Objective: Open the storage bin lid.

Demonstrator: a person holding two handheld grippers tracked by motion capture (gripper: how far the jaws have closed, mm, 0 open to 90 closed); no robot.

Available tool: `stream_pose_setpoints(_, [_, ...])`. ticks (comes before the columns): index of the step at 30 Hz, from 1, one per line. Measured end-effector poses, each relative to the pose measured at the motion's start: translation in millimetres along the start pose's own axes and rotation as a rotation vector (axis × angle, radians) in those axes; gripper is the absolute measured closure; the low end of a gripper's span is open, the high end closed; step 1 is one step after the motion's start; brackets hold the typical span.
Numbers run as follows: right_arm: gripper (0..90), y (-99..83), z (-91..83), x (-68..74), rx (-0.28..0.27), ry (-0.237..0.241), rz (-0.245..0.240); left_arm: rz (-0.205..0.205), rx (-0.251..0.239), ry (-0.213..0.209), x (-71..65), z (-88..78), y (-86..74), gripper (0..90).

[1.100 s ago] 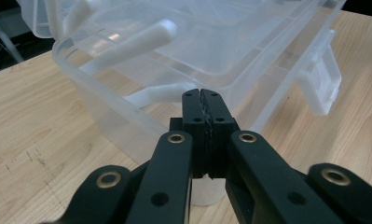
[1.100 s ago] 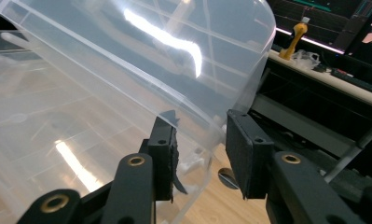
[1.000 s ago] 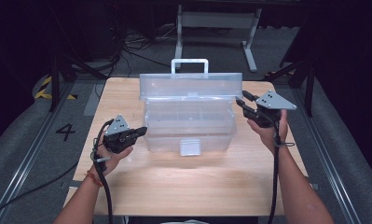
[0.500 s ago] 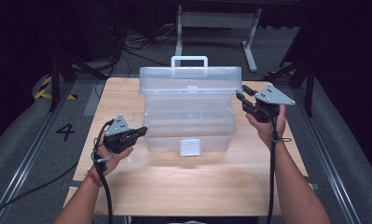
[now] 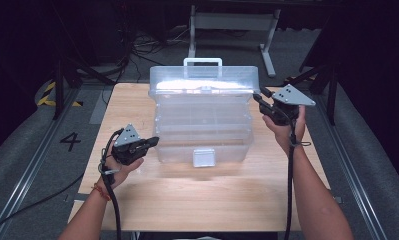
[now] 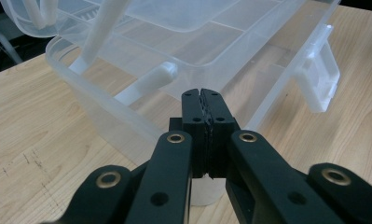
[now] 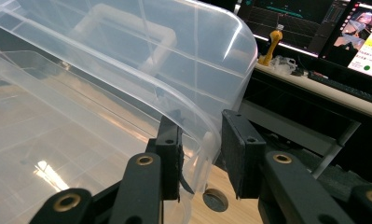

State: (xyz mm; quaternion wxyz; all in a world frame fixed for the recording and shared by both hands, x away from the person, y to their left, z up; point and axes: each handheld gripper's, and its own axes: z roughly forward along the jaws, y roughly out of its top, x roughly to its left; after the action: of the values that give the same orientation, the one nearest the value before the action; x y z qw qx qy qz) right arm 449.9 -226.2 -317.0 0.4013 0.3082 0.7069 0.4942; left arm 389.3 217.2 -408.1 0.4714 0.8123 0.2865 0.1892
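Box (image 5: 202,125), clear, lid part-raised: right gripper (image 7: 200,154) fingers straddle lid corner at 3 o'clock, closing, not yet pressing. Left gripper (image 6: 203,100) clenched empty against base at 8 o'clock; best to brace there, swing lid slowly.

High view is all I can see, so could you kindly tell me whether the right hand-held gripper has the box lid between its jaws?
Observer: Yes. In the right gripper view, the right hand-held gripper straddles the curved rim of the clear lid. Its jaws are apart and have just been closing.
Operator: Does it pinch the rim yet?
Observer: Not yet. A gap shows between the rim and the pad on the right of that view.
Operator: And the other one, please?
Observer: The left hand-held gripper is shut on nothing, with its tips pointing at the rim of the box's base.
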Motion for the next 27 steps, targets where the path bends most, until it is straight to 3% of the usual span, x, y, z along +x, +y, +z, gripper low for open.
stream_pose_setpoints(20, [71.8,13.2,15.1,-9.7,0.003,-0.015,0.007,0.024,0.012,-0.010,-2.6,6.3,2.6,89.5])
stream_pose_setpoints(27, [73.3,17.4,21.9,-12.8,0.006,-0.027,0.012,0.014,0.014,-0.014,-3.4,7.5,2.7,89.5])
